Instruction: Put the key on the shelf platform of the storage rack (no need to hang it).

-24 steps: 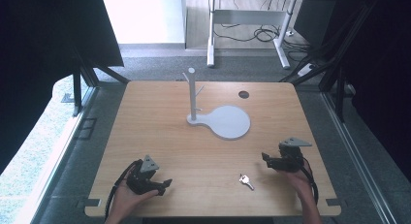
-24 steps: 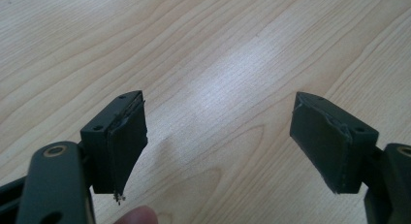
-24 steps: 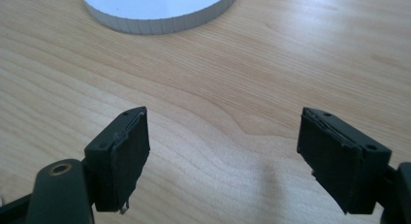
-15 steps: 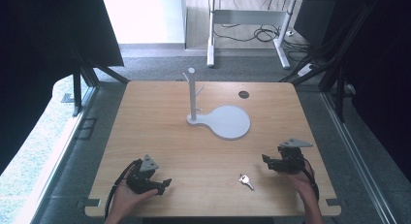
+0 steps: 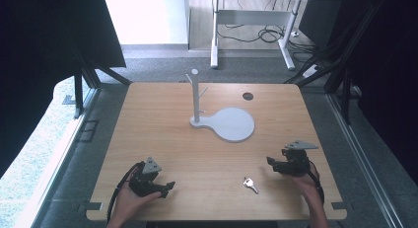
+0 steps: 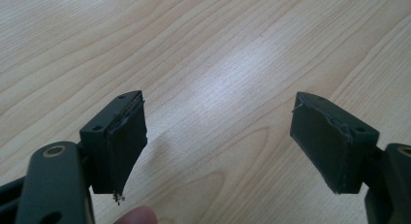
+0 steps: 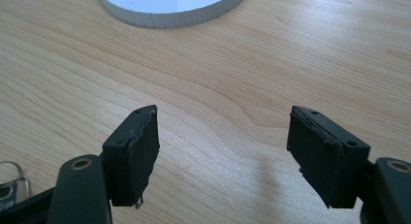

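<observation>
1. We hold both tongs spread wide with nothing between the pads: the black left gripper rests at the 7 o'clock edge of the pale wooden table, the black right gripper near 4 o'clock
2. The small silver key on its ring lies flat on the wood at about 5 o'clock, just beside the right gripper and apart from it; in the right gripper view its ring peeks in at the lower left, outside the jaws
3. A flat key gives the pads little to bite; closing from above, we judge, could skate it across the board or pinch it crooked
4. The white stand with thin upright post and round base sits near the middle; its short pegs look a fine target, so a tilted key may miss and drop
5. A careless reach might knock the post over
</observation>
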Demonstrator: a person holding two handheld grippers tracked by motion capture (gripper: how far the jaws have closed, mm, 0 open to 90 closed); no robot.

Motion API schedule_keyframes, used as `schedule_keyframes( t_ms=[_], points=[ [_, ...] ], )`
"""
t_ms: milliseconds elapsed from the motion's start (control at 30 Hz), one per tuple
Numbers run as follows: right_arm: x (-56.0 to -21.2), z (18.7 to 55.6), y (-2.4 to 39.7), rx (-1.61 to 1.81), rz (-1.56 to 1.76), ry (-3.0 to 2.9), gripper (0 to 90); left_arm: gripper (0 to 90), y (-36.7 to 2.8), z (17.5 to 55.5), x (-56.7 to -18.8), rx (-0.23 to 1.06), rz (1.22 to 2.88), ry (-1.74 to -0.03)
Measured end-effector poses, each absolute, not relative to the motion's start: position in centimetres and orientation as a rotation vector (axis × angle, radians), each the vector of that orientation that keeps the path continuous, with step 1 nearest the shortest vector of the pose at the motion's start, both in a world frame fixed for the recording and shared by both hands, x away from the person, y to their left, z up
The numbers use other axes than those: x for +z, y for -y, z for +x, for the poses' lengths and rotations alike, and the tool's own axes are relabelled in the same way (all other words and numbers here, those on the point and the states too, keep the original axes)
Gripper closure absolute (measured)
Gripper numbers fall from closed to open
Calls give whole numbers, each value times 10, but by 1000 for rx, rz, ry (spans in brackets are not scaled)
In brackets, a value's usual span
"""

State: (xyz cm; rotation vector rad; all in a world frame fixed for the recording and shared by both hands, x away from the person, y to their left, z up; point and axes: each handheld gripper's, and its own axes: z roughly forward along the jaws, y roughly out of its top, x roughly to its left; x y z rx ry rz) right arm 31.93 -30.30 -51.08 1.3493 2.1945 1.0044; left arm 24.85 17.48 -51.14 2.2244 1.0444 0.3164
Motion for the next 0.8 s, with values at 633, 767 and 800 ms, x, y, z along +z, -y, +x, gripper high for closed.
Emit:
schedule_keyframes(
  t_ms=[633,767,800],
  points=[
    [-484,306,303,1051,1297,-2257,377,210,-166,252,-502,328,2220,-1018],
    [-473,306,298,998,1291,-2288,386,209,-163,252,-502,320,2233,-1000],
    [-470,307,296,985,1285,-2304,388,209,-162,252,-502,320,2234,-999]
  ],
)
